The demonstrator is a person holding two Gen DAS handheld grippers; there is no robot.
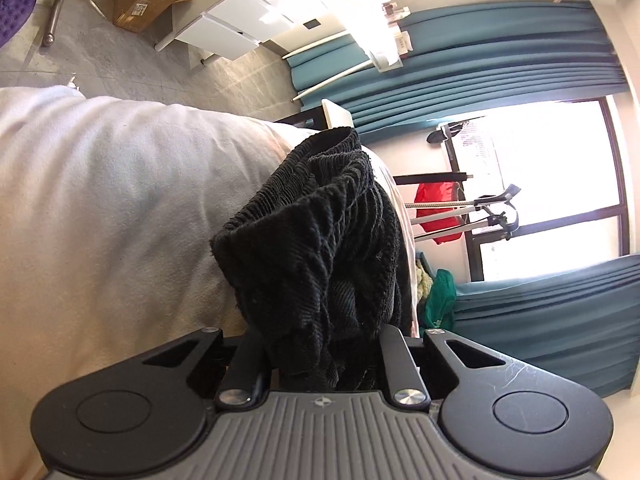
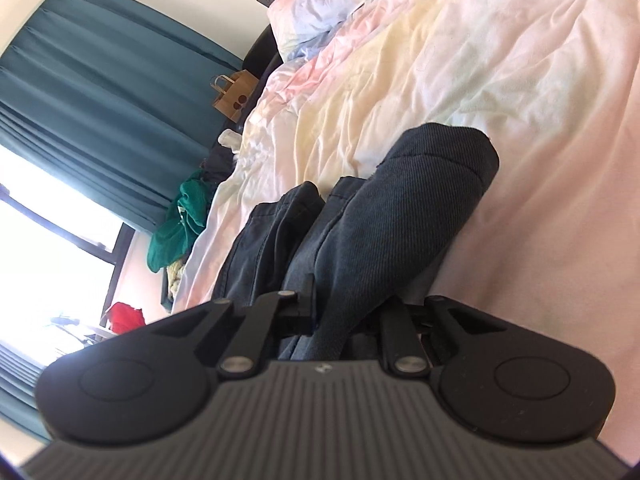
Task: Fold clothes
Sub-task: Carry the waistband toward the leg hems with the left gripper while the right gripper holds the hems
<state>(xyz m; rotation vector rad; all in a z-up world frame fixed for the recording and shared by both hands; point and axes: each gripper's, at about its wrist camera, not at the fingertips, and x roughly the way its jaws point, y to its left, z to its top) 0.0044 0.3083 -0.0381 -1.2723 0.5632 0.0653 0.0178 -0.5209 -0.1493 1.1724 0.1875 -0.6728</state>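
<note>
The dark trousers [image 2: 384, 216] lie on the bed [image 2: 500, 80], bunched near its window-side edge, and both grippers have hold of them. The left gripper [image 1: 320, 344] has its fingers pressed together on the gathered elastic waistband [image 1: 320, 184], which stands up in a ribbed black fold against the pale bedcover. The right gripper [image 2: 340, 320] is pinching a doubled-over leg of the same trousers, the cloth running out from between its fingers and over the bed.

As a judgement, the step in hand is to lift the trousers and spread them flat before folding. To do it well, keep both pinches firm, raise the two ends evenly so the cloth hangs free of the bedcover, draw the hands apart until the legs lose their bunching, then lay the piece down away from the bed's edge, legs one on the other.

Beyond the bed, on the side toward the curtains [image 2: 80, 100], stands a brown paper bag [image 2: 234, 96] with two dark round marks on it; no words can be made out. On the floor across from the bed a cardboard box [image 1: 146, 4] bears a white label too small to read.
</note>
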